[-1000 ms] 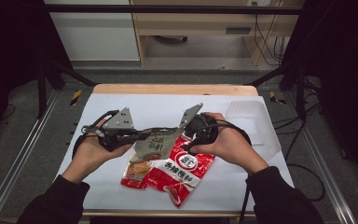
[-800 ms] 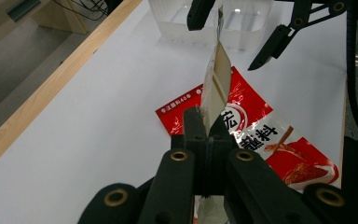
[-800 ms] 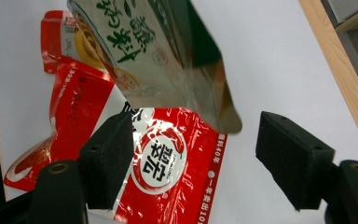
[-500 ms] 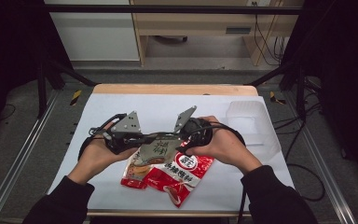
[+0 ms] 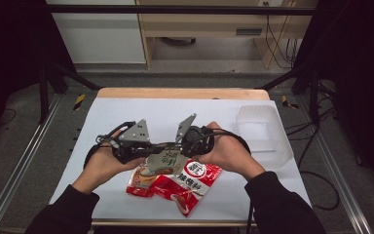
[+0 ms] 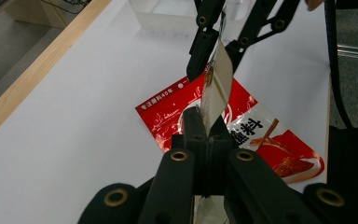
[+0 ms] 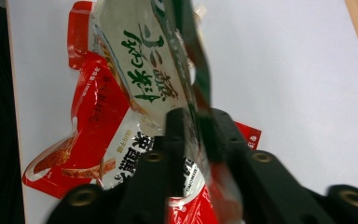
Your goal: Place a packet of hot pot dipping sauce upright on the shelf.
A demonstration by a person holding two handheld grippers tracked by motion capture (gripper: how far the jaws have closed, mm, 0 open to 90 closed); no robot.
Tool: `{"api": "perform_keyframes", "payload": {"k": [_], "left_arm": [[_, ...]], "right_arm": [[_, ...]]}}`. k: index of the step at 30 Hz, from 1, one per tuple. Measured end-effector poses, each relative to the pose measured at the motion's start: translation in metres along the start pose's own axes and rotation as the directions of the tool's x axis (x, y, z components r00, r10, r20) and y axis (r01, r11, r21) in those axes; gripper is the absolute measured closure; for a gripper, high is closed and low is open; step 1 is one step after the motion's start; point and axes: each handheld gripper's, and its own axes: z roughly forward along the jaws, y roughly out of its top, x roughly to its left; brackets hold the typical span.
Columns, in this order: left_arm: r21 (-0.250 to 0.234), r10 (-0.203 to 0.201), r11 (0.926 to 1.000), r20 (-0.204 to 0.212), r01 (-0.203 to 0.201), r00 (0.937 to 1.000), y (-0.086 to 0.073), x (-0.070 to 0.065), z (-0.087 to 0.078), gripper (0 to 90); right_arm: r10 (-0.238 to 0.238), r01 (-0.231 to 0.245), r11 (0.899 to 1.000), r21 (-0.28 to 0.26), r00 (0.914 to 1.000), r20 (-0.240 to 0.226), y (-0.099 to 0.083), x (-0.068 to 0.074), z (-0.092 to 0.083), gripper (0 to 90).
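At frame centre the silver pouch (image 5: 164,158), light, limp and slick, hung between left gripper (image 5: 152,149), clamped on one edge, and right gripper (image 5: 176,146), jaws just closing on the opposite edge

Clear tub (image 5: 260,127), perhaps lidded, on table (image 5: 126,117)
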Motion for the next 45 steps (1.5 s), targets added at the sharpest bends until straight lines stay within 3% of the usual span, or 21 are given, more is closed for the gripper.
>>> {"api": "perform_keyframes", "payload": {"k": [4,9,17,20,24,30,34,45], "left_arm": [[-0.014,-0.018,0.9997,-0.001,0.018,0.9998,-0.002,0.001,0.0,90.0],[-0.039,-0.046,0.9982,0.006,0.046,0.9989,-0.003,0.003,0.0,89.0],[-0.081,-0.101,0.992,-0.055,0.097,0.9933,-0.013,0.006,-0.005,46.3],[-0.057,-0.111,0.9927,-0.085,0.106,0.9902,-0.022,0.006,-0.007,36.8],[-0.021,-0.142,0.9899,-0.125,0.14,0.982,-0.043,0.007,-0.009,27.9],[-0.029,-0.213,0.9771,-0.152,0.211,0.9651,-0.079,0.008,-0.015,19.1],[-0.014,-0.221,0.9748,-0.19,0.222,0.9567,-0.099,0.007,-0.022,14.9],[-0.046,-0.304,0.952,-0.251,0.303,0.9189,-0.15,0.008,-0.033,10.1]], "right_arm": [[0.009,-0.009,1.0,0.003,0.9999,-0.009,0.001,0.0,0.0,89.4],[-0.003,0.003,1.0,0.005,0.9999,0.012,0.005,-0.002,-0.006,90.0],[-0.015,0.01,0.999,0.053,0.9953,0.096,0.005,-0.014,-0.029,90.0],[-0.018,0.012,0.999,0.052,0.9926,0.12,0.0,-0.021,-0.039,90.0],[0.001,-0.008,0.999,0.048,0.9889,0.148,-0.008,-0.029,-0.057,90.0],[0.038,-0.047,0.998,0.039,0.9783,0.204,-0.022,-0.045,-0.084,90.0],[0.055,-0.065,0.997,0.036,0.9717,0.23,-0.033,-0.054,-0.1,90.0],[0.108,-0.125,0.992,0.036,0.9468,0.303,-0.073,-0.07,-0.135,90.0]]}}
